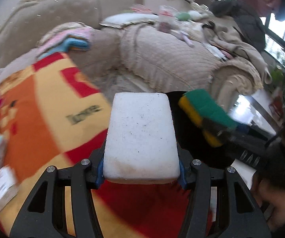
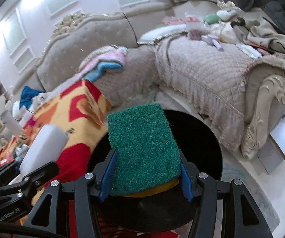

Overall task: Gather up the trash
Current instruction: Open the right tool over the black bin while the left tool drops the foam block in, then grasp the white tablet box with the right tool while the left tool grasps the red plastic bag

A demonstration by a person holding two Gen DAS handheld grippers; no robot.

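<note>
Grippers both loaded. Left gripper [image 1: 141, 175] points steeply downward, blue pads clamped on the sides of a white sponge block [image 1: 140, 138] that fills the lower centre of the left wrist view, over a red, orange and yellow blanket [image 1: 43, 115]. Right gripper [image 2: 146, 184] also angles down, pads pinching a green-and-yellow scouring sponge [image 2: 144, 148] at lower centre of its view, green face up, directly above the dark round opening of a black bin [image 2: 202, 138]. In the left view the same scouring sponge shows at centre right, tilted, beside the white block. A bare hand [image 1: 275, 204] sits at lower right. Beige quilted sofa [image 2: 202, 73] crosses the upper frame, strewn with cloths and small items. Background blurred.
</note>
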